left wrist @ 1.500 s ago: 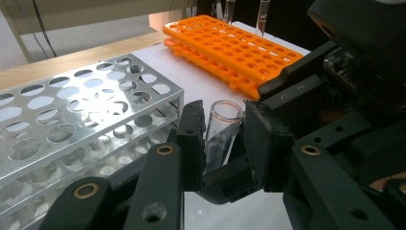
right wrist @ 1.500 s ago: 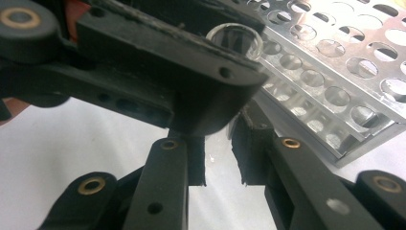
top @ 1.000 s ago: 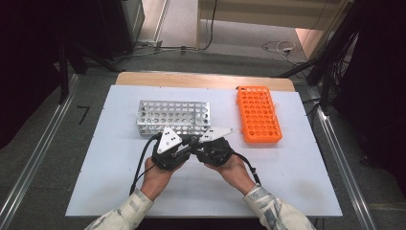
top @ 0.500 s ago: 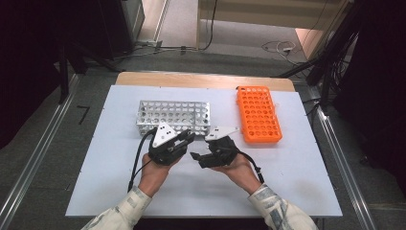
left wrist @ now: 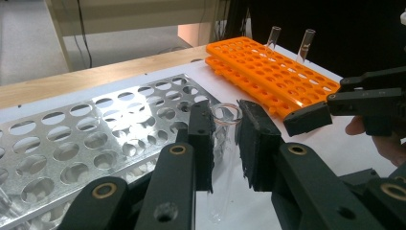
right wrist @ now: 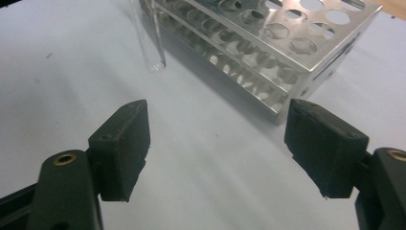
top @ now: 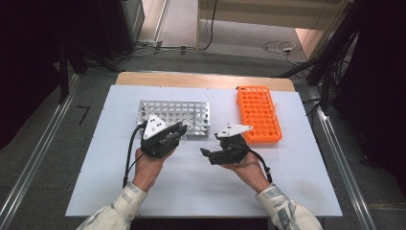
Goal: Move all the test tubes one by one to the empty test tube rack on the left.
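Note:
A clear glass test tube stands upright between the jaws of my left gripper, which is shut on it. In the high view the left gripper hovers at the front edge of the silver metal rack. My right gripper is a short way to its right, over bare table. In its own view the right gripper stands wide open. Its jaws have just been opening and nothing is between them. The held tube's rounded bottom hangs beside the silver rack.
An orange rack lies at the back right, with two glass tubes standing at its far end. The white table top has free room in front of both hands. The floor drops away past the table's edges.
The two grippers, which met at the table's middle, have pulled apart. The left went left and up toward the silver rack with the tube, and the right drew off to the right.

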Tool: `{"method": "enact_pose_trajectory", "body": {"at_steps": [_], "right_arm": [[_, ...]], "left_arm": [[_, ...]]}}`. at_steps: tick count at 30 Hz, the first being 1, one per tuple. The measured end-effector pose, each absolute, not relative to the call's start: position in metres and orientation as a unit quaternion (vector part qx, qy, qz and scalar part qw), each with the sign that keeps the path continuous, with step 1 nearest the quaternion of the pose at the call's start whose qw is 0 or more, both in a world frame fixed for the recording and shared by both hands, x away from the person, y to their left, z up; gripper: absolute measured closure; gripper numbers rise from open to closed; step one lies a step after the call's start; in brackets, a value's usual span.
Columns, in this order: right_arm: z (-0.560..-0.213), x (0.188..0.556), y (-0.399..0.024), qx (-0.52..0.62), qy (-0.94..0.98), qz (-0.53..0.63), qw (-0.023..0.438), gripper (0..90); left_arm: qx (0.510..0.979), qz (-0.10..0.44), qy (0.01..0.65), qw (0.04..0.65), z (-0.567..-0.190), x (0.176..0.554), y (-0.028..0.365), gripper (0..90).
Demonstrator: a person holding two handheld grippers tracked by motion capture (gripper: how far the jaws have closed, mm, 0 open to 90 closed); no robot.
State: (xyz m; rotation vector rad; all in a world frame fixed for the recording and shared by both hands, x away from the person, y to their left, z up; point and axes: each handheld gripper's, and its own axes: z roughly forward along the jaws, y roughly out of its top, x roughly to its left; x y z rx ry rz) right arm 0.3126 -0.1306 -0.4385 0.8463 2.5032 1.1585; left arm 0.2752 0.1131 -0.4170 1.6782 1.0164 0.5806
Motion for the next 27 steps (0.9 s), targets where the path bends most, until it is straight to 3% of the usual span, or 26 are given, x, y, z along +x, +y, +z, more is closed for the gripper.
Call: {"method": "enact_pose_trajectory", "body": {"at_steps": [27], "right_arm": [[-0.437,0.322,-0.154,0.324,0.844,0.403,0.141,22.4]], "left_arm": [[0.671,0.267,0.454,0.522,-0.404,0.289,0.140,75.6]]}}
